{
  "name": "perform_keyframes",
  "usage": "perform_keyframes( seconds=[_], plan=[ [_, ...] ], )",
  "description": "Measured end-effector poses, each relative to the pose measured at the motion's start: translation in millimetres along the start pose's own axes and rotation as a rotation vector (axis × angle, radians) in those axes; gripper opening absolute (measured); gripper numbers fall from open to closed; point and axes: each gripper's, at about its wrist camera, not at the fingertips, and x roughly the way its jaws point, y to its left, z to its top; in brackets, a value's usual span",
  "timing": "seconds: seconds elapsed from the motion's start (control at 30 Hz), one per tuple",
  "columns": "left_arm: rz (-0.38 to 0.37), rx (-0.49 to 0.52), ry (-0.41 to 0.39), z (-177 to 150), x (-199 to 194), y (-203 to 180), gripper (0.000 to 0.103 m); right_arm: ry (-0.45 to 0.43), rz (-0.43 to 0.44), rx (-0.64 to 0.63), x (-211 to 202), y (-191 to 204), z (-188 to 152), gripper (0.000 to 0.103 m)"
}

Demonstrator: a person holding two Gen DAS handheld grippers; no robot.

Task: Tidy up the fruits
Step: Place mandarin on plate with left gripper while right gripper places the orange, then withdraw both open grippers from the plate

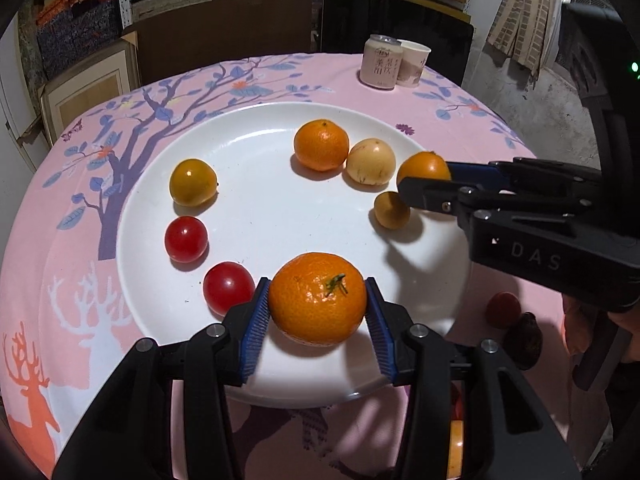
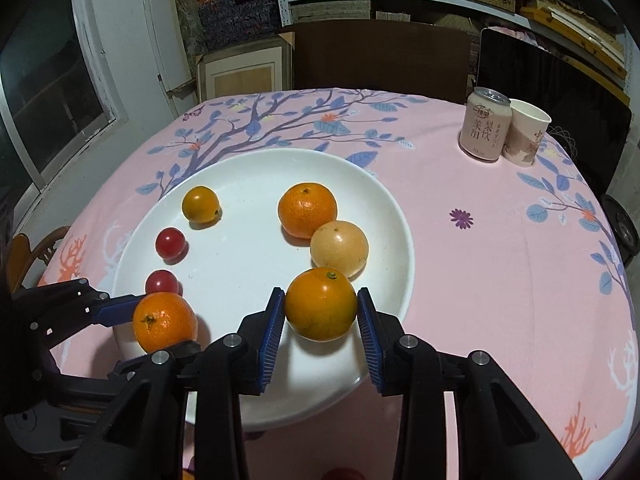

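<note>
A white plate sits on the pink tablecloth. My left gripper is shut on a mandarin over the plate's near edge. My right gripper is shut on a small orange over the plate's right side. On the plate lie another mandarin, a pale yellow fruit, a yellow-orange fruit, two red tomatoes and a small brownish fruit.
A drink can and a paper cup stand at the table's far right. A reddish fruit and a dark fruit lie on the cloth right of the plate. Shelves and boxes stand behind.
</note>
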Motion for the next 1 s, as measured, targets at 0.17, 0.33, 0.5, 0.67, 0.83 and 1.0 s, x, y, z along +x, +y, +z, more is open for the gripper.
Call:
perform_keyframes(
  seconds=[0.17,0.33,0.5,0.67,0.83,1.0],
  plan=[
    [0.0,-0.023,0.01,-1,6,5,0.051,-0.011,-0.004,-0.012,0,2,1,0.043],
    [0.012,-0.025,-0.045,-5,-19,4,0.062,-0.056,-0.002,0.01,-19,-1,-3,0.044],
    [-0.011,-0.016,-0.122,-26,-70,-1,0.07,-0.098,0.018,0.033,-58,-1,-20,0.046],
    [-0.031,0.018,-0.141,-73,-117,-15,0.079,-0.112,0.055,0.031,-103,7,-62,0.049],
    [-0.017,0.07,-0.111,-141,-139,-32,0.081,-0.108,0.11,0.016,-137,21,-124,0.052],
    [-0.048,0.097,-0.083,-197,-148,-47,0.081,-0.098,0.135,0.046,-153,27,-183,0.053]
  ],
)
